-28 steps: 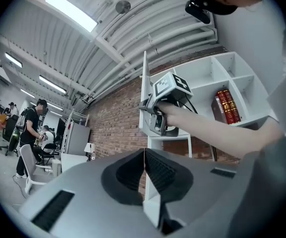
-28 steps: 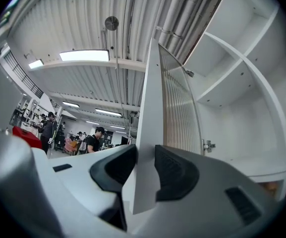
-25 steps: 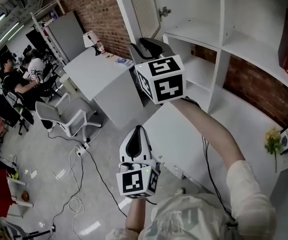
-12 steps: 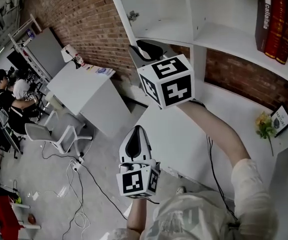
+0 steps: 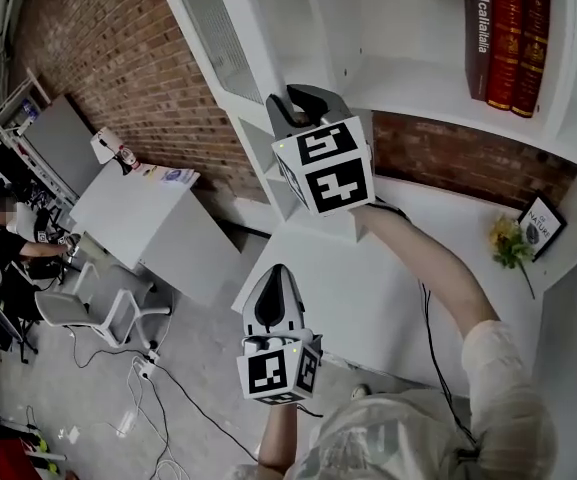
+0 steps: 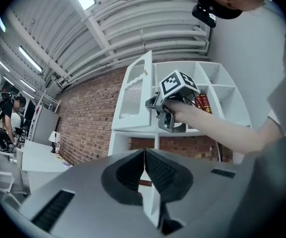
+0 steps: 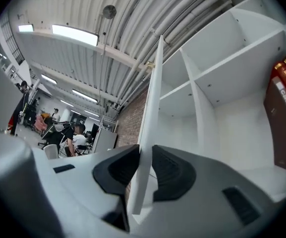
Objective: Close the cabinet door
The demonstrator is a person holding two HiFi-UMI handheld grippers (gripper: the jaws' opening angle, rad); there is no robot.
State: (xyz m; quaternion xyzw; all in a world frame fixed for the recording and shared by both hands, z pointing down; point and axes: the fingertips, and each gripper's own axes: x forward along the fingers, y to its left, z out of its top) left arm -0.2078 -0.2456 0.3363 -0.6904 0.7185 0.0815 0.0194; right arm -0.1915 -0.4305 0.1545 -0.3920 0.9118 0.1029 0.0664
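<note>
The head view looks steeply down over the left tongs (image 5: 275, 283) and right tongs (image 5: 303, 100), while the left tongs' camera, behind the right tongs, looks up at the shelves (image 6: 222, 90) that the right tongs' camera faces closely, along the cabinet door (image 7: 150, 133).

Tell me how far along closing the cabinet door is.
Done: the right hand-held gripper has just been closing its jaws, which now clamp the door by its edge. In hand: securing that grip. Left: the door stands open from the cabinet, so the swing shut remains.
</note>
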